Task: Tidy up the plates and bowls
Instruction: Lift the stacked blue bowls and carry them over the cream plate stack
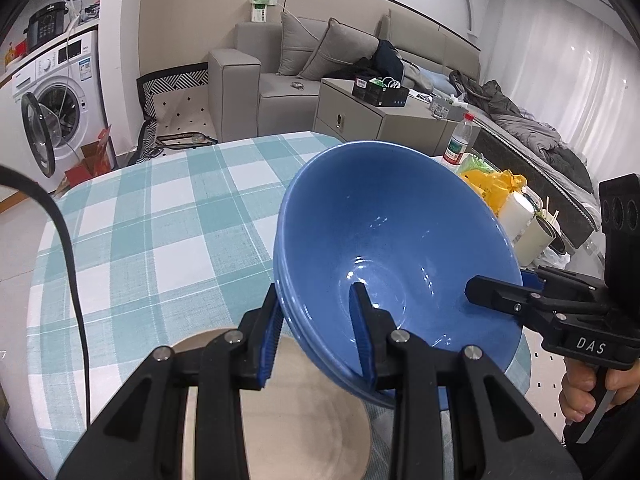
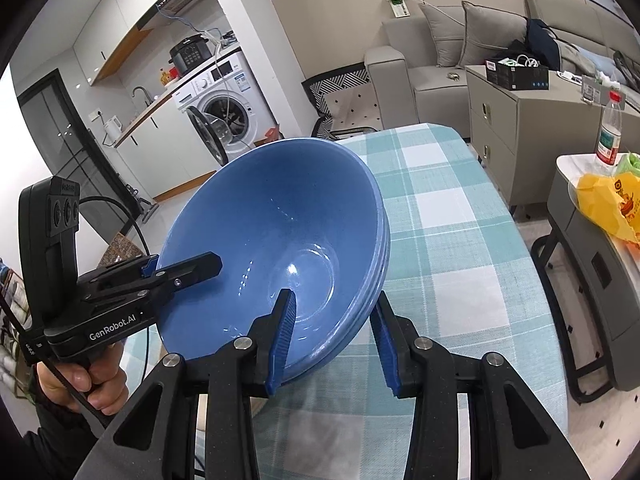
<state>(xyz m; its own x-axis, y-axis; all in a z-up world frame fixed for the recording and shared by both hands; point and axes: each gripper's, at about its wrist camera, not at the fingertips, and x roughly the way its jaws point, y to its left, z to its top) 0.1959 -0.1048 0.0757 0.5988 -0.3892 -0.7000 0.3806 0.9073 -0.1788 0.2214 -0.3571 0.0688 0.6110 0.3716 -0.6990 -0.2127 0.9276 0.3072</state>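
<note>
Left wrist view shows the left gripper at the lower middle of the frame, its jaws clamped on the near wall of the bowls: one blue pad presses the outside, the other lies inside near the bottom. The bowls are blue, nested as a stack, and the edges of at least three show along the left side. They are tilted, with the opening facing the lower right, and held above the table, which wears a teal and white checked cloth. A beige plate lies on the cloth at the bottom of the frame, under the gripper and partly hidden by it. At the right edge the right gripper reaches in, one black finger inside the stack, a blue pad just showing behind the rim; a hand grips its handle. Right wrist view has the stack at centre, tilted up toward the upper left, with the right gripper's jaws closed across its wall at the lower middle, one pad inside and one outside. At the left of that frame the left gripper holds the opposite rim. A washer stands in the upper left, a sofa in the upper right.
</note>
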